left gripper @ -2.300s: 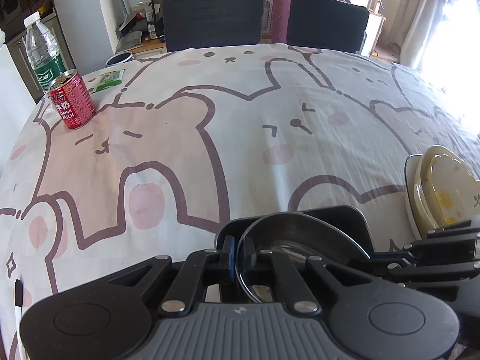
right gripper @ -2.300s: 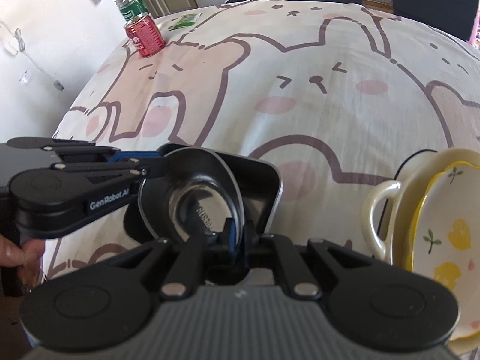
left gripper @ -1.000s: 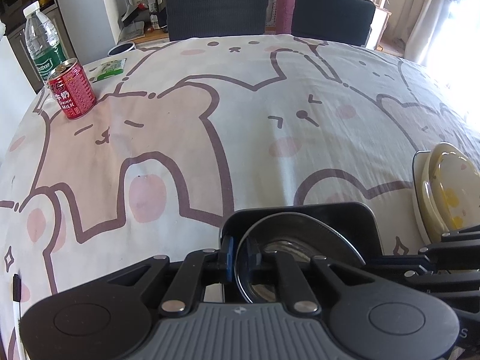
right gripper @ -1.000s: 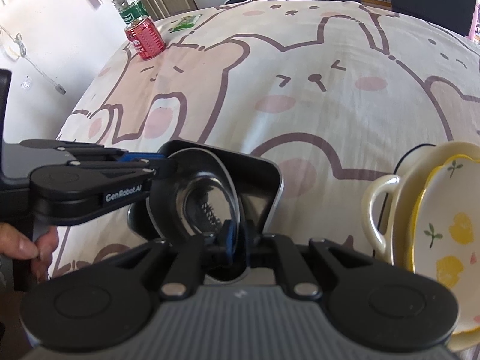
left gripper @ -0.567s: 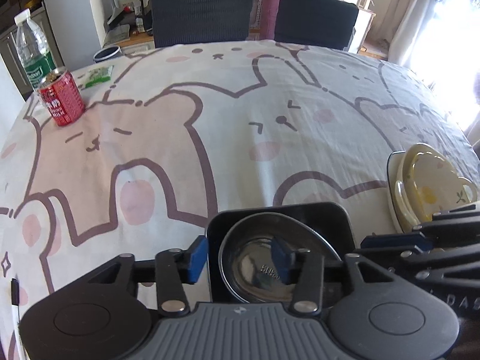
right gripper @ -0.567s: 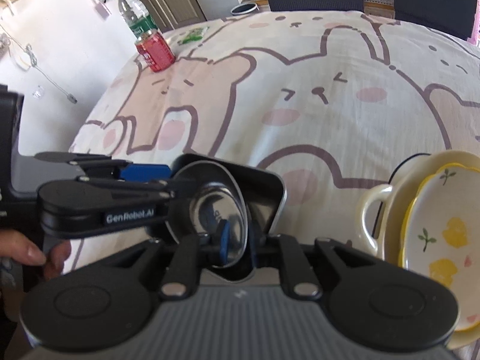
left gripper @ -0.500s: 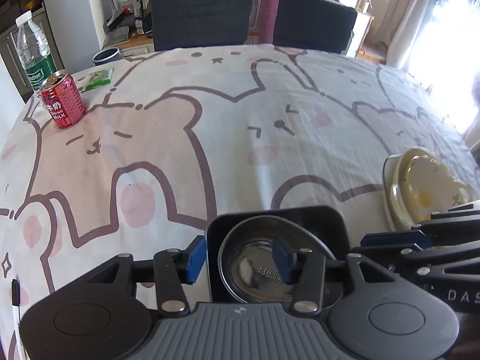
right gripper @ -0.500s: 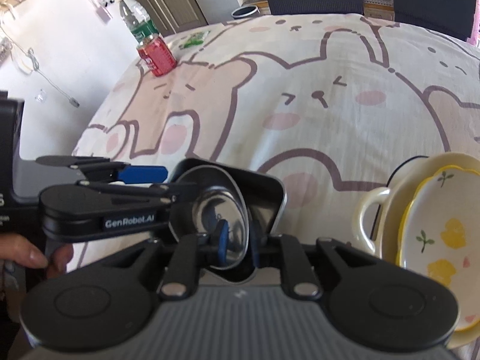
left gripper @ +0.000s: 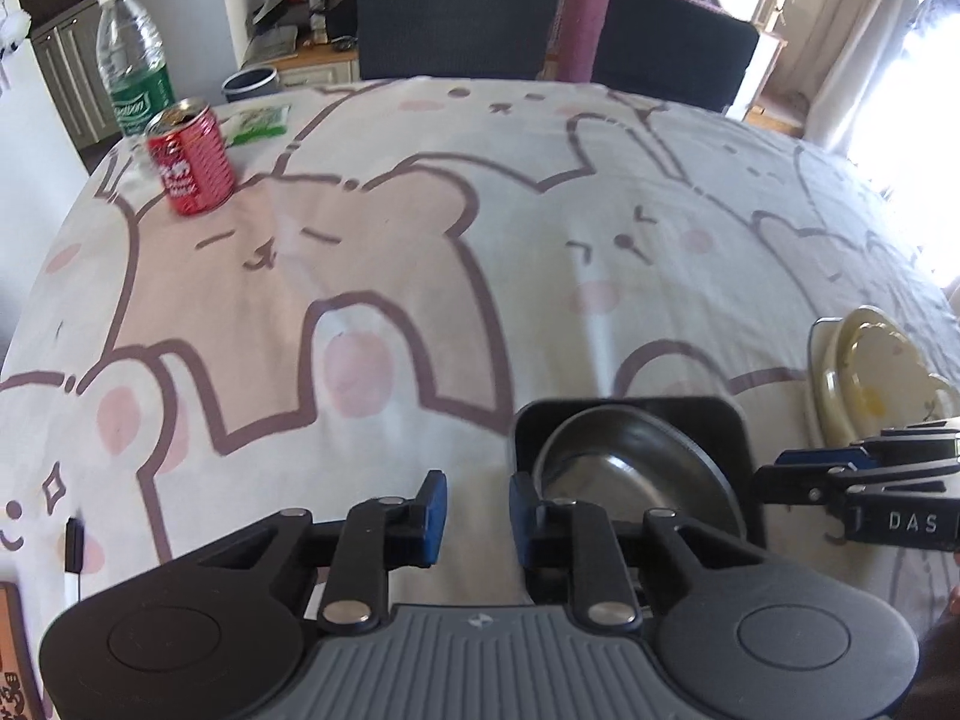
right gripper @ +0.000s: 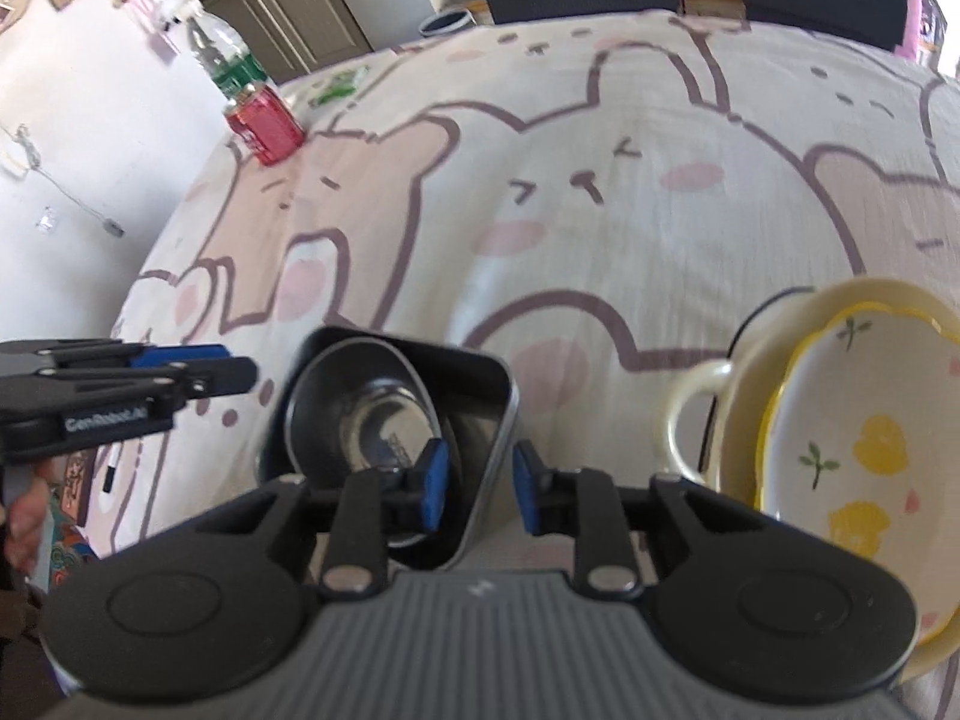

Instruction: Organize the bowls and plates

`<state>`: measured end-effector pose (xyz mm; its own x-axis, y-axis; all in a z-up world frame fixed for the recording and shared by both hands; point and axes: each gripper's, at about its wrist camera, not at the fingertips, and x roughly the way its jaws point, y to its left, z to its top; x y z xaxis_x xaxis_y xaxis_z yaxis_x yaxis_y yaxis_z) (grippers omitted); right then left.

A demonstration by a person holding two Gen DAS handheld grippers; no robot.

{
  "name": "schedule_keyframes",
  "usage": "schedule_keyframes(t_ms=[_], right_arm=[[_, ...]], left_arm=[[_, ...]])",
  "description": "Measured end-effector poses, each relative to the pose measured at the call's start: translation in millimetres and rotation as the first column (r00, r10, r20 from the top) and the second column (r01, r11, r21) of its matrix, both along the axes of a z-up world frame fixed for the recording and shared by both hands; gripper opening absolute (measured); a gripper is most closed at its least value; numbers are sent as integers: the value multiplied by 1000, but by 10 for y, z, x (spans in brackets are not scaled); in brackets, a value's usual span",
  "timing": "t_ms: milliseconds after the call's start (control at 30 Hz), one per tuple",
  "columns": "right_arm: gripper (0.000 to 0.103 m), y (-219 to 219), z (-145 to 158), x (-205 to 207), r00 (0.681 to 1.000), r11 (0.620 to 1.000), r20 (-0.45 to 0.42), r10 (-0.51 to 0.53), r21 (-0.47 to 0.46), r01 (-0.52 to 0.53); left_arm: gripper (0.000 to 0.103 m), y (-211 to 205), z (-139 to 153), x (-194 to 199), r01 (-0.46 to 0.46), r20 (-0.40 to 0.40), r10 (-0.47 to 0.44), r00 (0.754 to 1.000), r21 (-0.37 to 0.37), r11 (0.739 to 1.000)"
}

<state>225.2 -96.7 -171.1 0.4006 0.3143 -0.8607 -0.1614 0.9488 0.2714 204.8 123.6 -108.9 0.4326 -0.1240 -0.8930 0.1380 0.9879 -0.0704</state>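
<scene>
Steel bowl (left gripper: pixel 630 468): sits nested inside the black square dish (left gripper: pixel 729 420), low and right of centre in the left wrist view; nesting the round one in the square one keeps both in one compact pile.
Black square dish: flat on the surface (left gripper: pixel 480 252), near its front edge, carrying the steel bowl.
Left gripper (left gripper: pixel 473 504): blue fingers stand a narrow way apart with only cloth between them, just left of the dish's corner; they have just been closing, on nothing. I judge it has let go and is clear.
Right gripper (right gripper: pixel 474 480): fingers narrowly parted and straddling the near right wall of the dish without pressing it; they have just been opening, which reads as a release.
Cream handled dish (right gripper: pixel 702 408): at the right edge of the right wrist view, with the flower-shaped plate (right gripper: pixel 840 450) stacked in it, a second pile well apart from the first.
Red can (left gripper: pixel 192 162) and water bottle (left gripper: pixel 135 72): upper left, far from the work.
Progress: both piles look formed; little seems left.
</scene>
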Motion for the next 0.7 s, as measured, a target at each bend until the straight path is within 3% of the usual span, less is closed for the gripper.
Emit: schedule_keyframes(t_ms=[300, 567, 700], right_arm=[[10, 46, -168, 53, 999, 1000, -37, -9, -8, 9], [10, 82, -159, 42, 1000, 1000, -29, -2, -27, 1], [9, 50, -183, 39, 999, 1000, -33, -26, 1, 26]], left_arm=[[24, -67, -131, -29, 47, -53, -46, 998, 21, 999], [23, -136, -187, 28, 52, -62, -49, 997, 35, 998], [15, -183, -228, 74, 50, -71, -47, 996, 32, 998]])
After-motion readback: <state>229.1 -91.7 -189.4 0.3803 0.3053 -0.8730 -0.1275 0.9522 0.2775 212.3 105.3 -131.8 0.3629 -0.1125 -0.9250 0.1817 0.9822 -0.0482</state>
